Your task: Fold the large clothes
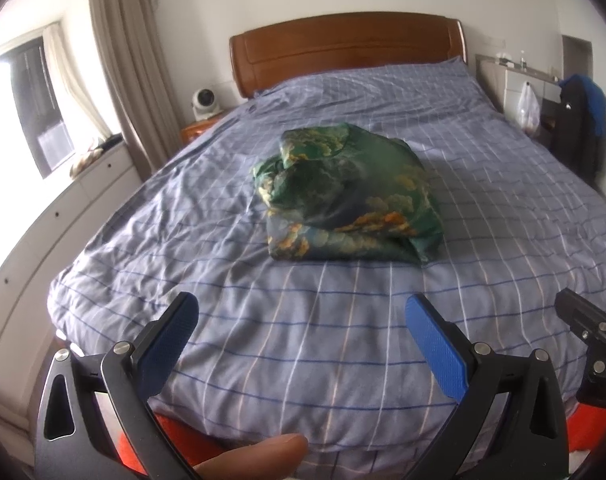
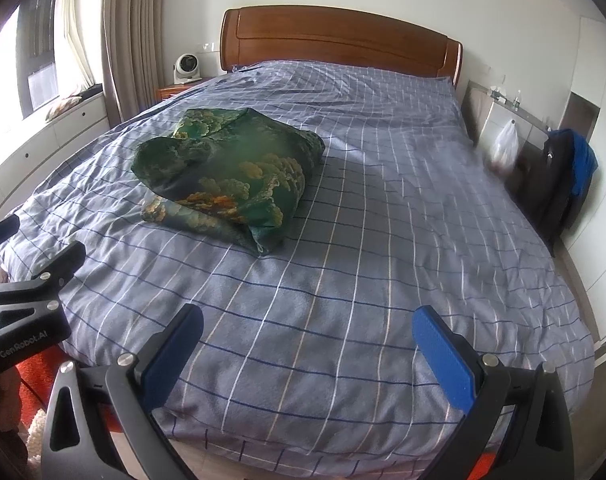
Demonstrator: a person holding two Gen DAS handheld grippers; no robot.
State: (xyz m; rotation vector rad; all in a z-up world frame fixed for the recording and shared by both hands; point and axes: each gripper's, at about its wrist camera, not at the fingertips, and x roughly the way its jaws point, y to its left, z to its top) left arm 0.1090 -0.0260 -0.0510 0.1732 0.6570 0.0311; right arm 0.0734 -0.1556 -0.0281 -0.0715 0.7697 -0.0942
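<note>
1. Green garment (image 1: 349,194) sits bundled mid-bed (image 1: 263,320), at twelve o'clock from you.
2. Left gripper (image 1: 303,338) and right gripper (image 2: 309,346): fingers spread, empty.
3. Looks soft, slippery; pinch an outer hem.

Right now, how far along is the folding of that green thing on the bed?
The green patterned garment already sits as a rough, lumpy folded bundle on the checked bed cover. Nothing is in hand: the left gripper and right gripper are open and empty, short of it. At most, tidying is left.
</note>
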